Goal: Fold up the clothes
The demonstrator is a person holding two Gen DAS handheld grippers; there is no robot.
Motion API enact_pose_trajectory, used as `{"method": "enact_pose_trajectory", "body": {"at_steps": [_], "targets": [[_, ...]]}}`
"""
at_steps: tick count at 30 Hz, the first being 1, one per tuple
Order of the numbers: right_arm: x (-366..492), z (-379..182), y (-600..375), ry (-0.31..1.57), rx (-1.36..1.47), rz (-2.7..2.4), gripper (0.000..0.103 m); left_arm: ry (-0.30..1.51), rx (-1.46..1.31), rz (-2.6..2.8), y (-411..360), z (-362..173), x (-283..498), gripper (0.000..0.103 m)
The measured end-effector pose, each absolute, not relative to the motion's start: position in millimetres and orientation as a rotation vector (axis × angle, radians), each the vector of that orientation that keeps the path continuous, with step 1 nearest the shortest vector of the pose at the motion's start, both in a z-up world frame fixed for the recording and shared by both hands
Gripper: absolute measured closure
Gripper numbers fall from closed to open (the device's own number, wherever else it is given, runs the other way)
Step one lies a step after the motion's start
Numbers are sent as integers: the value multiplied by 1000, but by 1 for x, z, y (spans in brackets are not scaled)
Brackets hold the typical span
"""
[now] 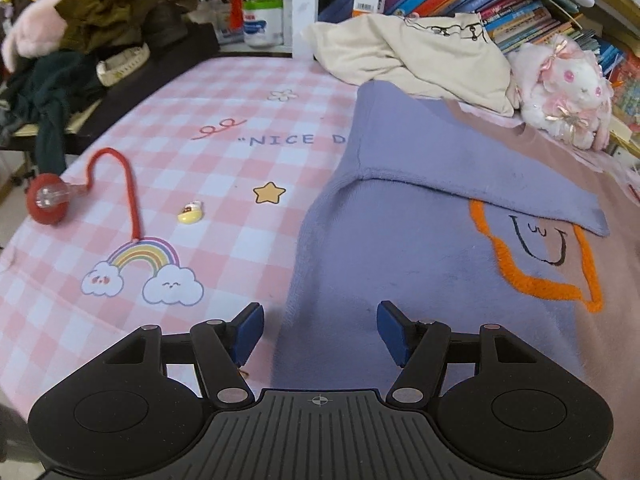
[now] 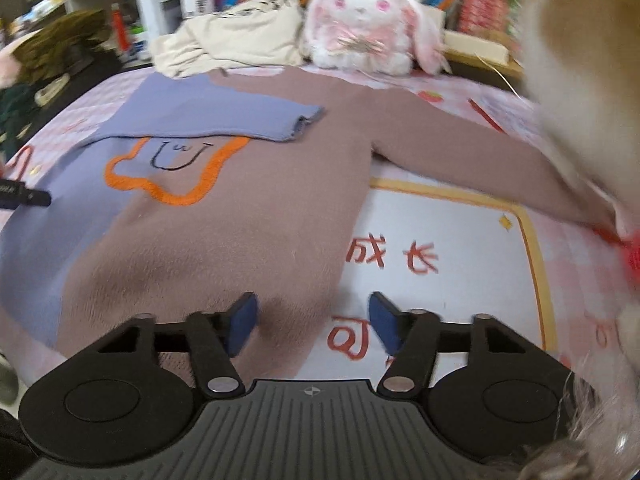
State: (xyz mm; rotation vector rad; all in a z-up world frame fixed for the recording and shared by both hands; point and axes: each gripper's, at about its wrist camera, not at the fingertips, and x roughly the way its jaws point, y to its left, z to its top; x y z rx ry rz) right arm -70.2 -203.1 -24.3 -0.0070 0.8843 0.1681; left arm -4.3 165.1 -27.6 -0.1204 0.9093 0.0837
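A sweater, lavender on one half and mauve on the other, lies flat on the pink checked bedsheet. Its lavender sleeve is folded across the chest, above an orange outline with a smiley. My left gripper stands open over the sweater's lower left edge, pads apart and pressing nothing. In the right wrist view the mauve half fills the middle, and the mauve sleeve stretches out to the right. My right gripper is open above the sweater's lower right edge, one pad over fabric, the other over the sheet.
A cream garment and a plush rabbit lie beyond the sweater, against shelves of books. A red cord with a ball and a small yellow toy lie on the sheet at left. Dark clothes are piled far left. A blurred tan fluffy shape covers the right side.
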Motion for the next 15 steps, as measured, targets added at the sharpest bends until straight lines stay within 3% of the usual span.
{"method": "enact_pose_trajectory", "body": {"at_steps": [4,5,7,9,15], "targets": [[-76,-25,-197,895,61,117,72,890,-173,15,178,-26,0,61],[-77,-24,-194,894,71,107,77,893,-186,-9,180,-26,0,72],[-79,-24,-190,892,89,89,83,900,-240,-41,188,-27,-1,81],[-79,-24,-187,891,106,69,87,906,-296,-61,197,-29,-4,99],[-79,-22,-173,894,114,48,89,879,-373,-73,218,-28,-13,99]]}}
